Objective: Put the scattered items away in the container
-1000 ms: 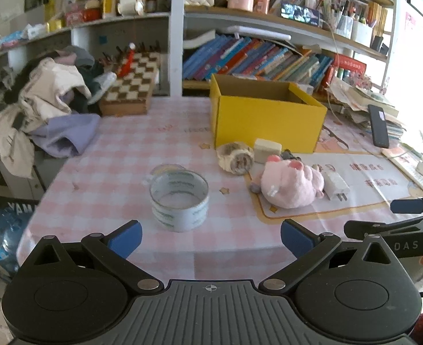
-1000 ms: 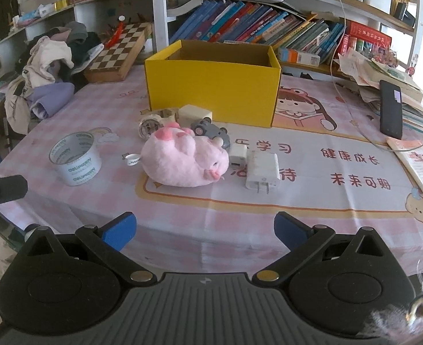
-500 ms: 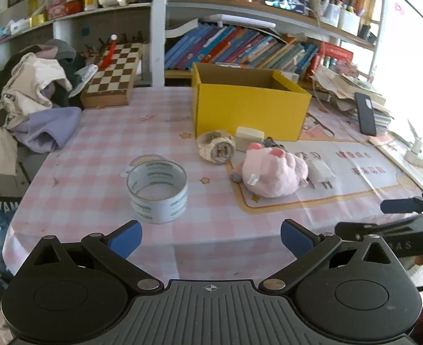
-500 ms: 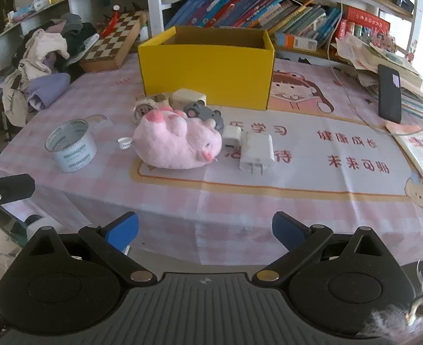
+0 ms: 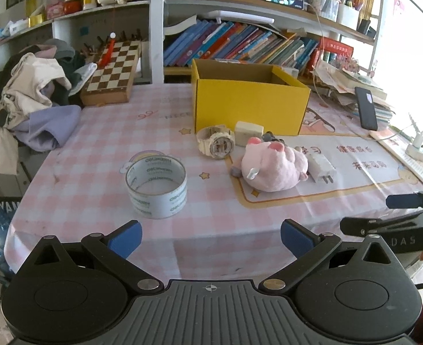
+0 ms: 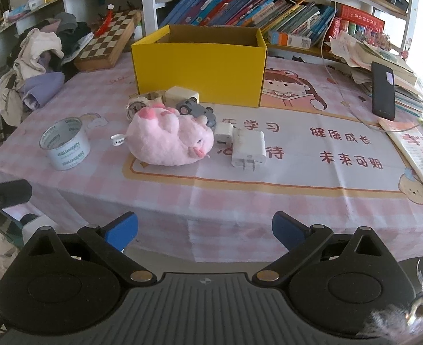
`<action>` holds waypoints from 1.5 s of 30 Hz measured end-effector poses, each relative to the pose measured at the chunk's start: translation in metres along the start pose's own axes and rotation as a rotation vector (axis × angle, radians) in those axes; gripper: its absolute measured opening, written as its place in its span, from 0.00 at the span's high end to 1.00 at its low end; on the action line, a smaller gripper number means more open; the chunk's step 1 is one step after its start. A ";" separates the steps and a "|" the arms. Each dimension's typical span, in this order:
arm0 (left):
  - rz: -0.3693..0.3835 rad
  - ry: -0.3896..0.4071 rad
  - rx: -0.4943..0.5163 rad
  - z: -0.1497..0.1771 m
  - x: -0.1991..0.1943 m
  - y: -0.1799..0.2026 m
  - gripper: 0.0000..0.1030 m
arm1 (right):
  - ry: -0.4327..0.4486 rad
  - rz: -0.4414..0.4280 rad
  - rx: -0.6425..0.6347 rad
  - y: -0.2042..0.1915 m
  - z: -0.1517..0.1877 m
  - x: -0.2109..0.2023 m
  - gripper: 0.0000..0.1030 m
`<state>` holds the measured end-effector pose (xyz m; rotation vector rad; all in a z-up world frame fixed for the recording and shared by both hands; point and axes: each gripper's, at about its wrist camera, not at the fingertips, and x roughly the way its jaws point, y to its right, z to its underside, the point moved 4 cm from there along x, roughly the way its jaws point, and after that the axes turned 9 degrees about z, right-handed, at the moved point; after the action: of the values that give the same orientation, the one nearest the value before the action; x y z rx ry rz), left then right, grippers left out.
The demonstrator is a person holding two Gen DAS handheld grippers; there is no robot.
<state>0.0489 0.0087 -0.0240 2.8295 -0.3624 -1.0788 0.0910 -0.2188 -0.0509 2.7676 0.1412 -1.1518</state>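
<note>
Yellow cardboard marks the box [image 5: 250, 106] in the left wrist view, standing open-topped at the far middle of the checked tablecloth [image 5: 96, 155]; the left gripper [image 5: 210, 235] hangs off the near table edge with its blue fingers spread wide and nothing between them; a roll of tape [image 5: 156, 187] stands nearest, just beyond the left finger and apart from the rest; farther right lie a watch [image 5: 216, 142], a cream block [image 5: 248, 132] just before the box wall, a pink plush pig [image 5: 273, 166] and a white charger [image 5: 320, 167] touching the pig's right side; the right gripper's finger [image 5: 407, 201] pokes in at the right edge.

From the right wrist view, the right gripper [image 6: 205, 229] is likewise parted and empty, short of the near table edge; the pig [image 6: 171, 138] lies ahead and slightly left, with a small grey toy car [image 6: 195, 109] behind it, a small white ring [image 6: 117, 139] on its left, and the charger [image 6: 248, 146] beside a smaller white plug [image 6: 224, 133] on its right; the tape [image 6: 66, 143] sits far left; the box [image 6: 199, 63] stands behind the cluster; what shows of its inside looks empty.

Nothing seems packed yet, so this reads as the approach before a first pick; the left side likely wants to reach forward and straddle the tape's wall, while the right could close on the soft pig, then lift clear over the box rim.
</note>
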 end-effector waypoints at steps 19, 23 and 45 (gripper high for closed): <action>-0.024 -0.042 -0.012 -0.004 0.022 0.006 0.00 | -0.015 0.044 0.047 0.027 -0.002 0.011 0.15; -0.019 -0.051 -0.005 -0.004 0.025 0.007 0.00 | -0.028 0.048 0.045 0.026 -0.001 0.014 0.17; -0.044 -0.063 -0.069 -0.008 0.041 -0.024 0.00 | -0.060 0.077 0.050 0.017 -0.007 0.032 0.19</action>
<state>0.0884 0.0218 -0.0481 2.7601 -0.2641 -1.1681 0.1205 -0.2333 -0.0667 2.7511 -0.0008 -1.2339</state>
